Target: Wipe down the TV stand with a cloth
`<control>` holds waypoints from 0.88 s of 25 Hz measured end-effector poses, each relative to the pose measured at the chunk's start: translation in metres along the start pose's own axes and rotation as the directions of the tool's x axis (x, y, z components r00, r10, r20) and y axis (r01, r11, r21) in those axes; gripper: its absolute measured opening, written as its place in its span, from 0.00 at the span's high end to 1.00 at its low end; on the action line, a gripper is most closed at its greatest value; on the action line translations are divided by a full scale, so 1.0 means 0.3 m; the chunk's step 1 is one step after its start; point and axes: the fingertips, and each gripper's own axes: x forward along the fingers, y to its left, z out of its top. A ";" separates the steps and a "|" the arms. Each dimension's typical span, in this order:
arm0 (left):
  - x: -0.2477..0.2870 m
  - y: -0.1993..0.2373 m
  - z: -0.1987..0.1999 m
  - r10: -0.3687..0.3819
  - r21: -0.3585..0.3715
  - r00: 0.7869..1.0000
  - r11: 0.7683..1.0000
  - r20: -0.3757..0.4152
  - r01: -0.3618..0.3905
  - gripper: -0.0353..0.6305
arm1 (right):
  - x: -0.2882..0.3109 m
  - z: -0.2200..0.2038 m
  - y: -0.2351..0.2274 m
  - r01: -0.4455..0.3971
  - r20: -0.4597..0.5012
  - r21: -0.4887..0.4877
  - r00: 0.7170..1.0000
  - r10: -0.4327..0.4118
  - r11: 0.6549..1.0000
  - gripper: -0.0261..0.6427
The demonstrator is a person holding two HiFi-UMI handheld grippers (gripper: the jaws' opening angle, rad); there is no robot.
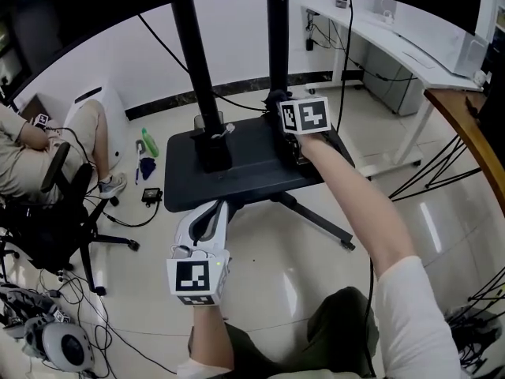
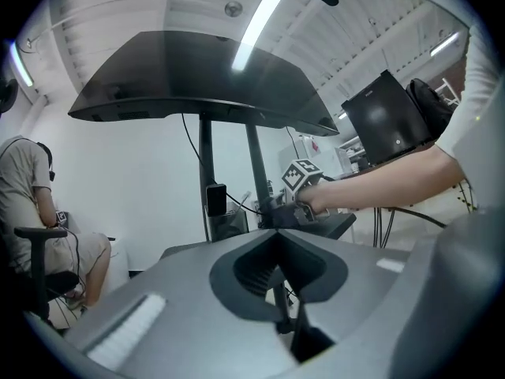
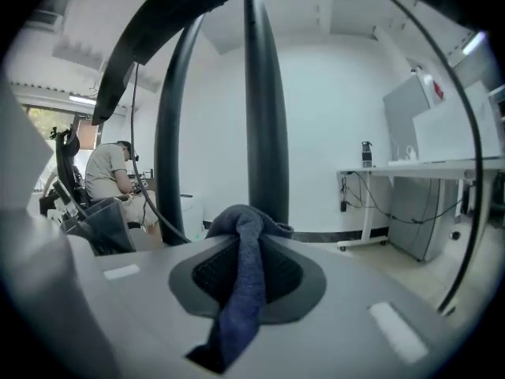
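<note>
The TV stand's black base shelf carries two black poles up to the screen. My right gripper rests low at the shelf's back right, facing the right pole. It is shut on a dark blue cloth that bunches at the tips and hangs down between the jaws. In the head view the cloth is hidden under the gripper. My left gripper hovers just off the shelf's front edge, shut with nothing in it. From there I see the shelf and the right gripper's marker cube.
A person sits on an office chair at the left. A green bottle, a small black box and cables lie on the floor beside the stand. A white desk and a wooden table edge stand at the right.
</note>
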 end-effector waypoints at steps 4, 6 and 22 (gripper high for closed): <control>-0.017 0.039 0.018 0.040 0.016 0.999 0.999 0.009 -0.041 0.88 | -0.240 0.109 0.159 -0.145 0.148 0.022 0.979 0.140 0.989 0.88; -0.054 0.105 0.037 0.093 0.041 0.995 0.995 0.036 -0.095 0.88 | -0.489 0.130 0.356 -0.275 0.305 -0.057 0.910 0.279 0.960 0.88; -0.172 0.511 -0.034 0.372 -0.007 0.925 0.927 -0.079 -0.374 0.88 | 0.183 0.156 0.909 -0.059 0.071 -0.101 0.995 0.066 0.993 0.89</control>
